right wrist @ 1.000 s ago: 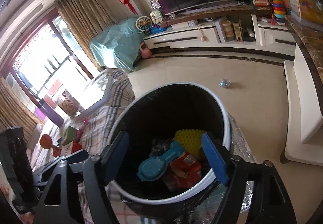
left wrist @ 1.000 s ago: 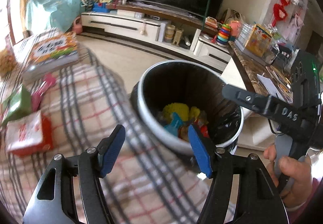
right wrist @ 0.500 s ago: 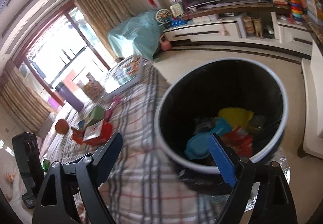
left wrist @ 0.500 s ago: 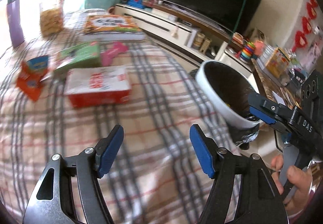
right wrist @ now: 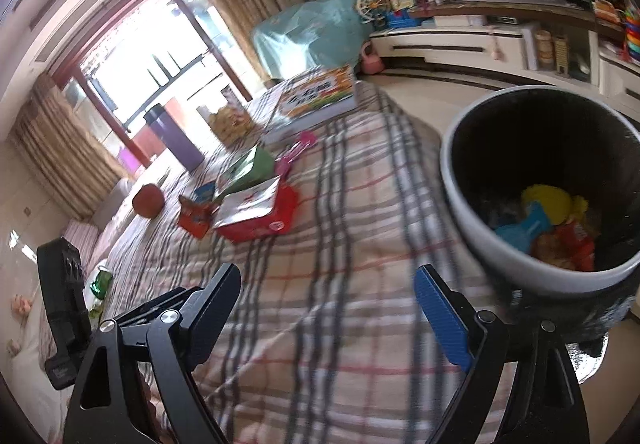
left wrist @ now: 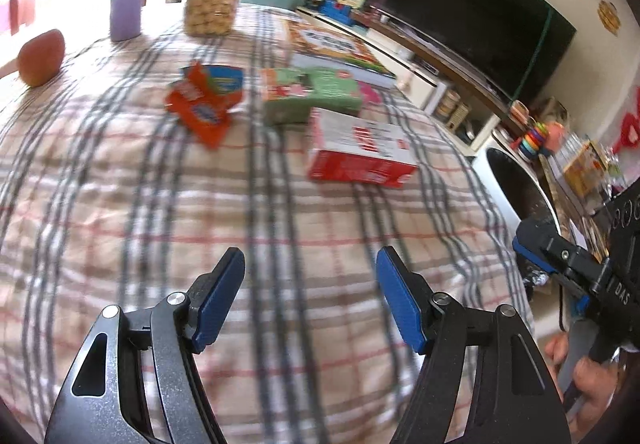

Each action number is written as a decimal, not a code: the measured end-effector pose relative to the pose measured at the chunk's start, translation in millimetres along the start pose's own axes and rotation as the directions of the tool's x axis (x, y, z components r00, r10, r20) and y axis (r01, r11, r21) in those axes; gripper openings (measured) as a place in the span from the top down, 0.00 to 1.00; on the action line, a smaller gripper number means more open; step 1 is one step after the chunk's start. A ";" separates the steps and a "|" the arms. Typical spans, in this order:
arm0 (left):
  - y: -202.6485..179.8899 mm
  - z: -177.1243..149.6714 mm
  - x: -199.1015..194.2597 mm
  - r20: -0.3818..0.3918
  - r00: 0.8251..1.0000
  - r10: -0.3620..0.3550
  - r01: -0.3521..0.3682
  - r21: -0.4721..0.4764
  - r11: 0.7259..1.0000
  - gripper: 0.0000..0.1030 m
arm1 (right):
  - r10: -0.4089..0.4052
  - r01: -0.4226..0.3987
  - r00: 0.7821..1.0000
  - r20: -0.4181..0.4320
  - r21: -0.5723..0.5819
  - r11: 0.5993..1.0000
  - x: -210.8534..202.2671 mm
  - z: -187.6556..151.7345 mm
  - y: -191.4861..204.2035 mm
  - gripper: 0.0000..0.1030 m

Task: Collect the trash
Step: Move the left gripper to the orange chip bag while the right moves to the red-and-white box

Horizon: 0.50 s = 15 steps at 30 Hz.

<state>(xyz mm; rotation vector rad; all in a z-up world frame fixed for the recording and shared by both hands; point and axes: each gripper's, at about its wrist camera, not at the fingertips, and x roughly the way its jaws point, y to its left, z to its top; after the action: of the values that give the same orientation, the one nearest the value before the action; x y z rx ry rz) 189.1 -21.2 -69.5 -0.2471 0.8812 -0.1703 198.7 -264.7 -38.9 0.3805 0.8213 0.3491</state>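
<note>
Plaid cloth on the table [left wrist: 120, 180] had replaced the trash bin [right wrist: 472, 204] ahead of the left gripper [left wrist: 310, 296]; both it and the right gripper [right wrist: 326, 308] were wide open, empty, facing the red box [left wrist: 360, 152] and orange wrapper [left wrist: 200, 104] still to collect.

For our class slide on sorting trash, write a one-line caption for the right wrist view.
Open right hand-held gripper above a plaid cloth, red box ahead, filled bin alongside.

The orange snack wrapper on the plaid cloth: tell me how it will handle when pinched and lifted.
The orange snack wrapper lies crumpled and flat, so it is probably empty, light and floppy. Its glossy film may slip between the pads. It will likely sag rather than hold shape.
</note>
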 end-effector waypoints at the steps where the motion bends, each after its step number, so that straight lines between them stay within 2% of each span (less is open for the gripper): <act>1: 3.9 0.0 -0.9 0.001 1.000 0.006 -0.006 -0.005 1.000 0.32 | 0.003 -0.003 1.000 -0.004 -0.003 1.000 2.5 -0.8 3.2 0.13; 15: 45.9 11.2 -3.6 0.014 0.997 0.072 -0.072 -0.048 0.996 0.32 | 0.035 -0.037 0.999 -0.036 -0.061 0.997 36.2 0.5 35.7 0.12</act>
<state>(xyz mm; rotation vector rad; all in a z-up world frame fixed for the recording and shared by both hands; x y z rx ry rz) 197.7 25.2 -72.9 -0.2599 0.8780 -0.0805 216.5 -217.5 -45.5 0.3325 0.8369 0.4151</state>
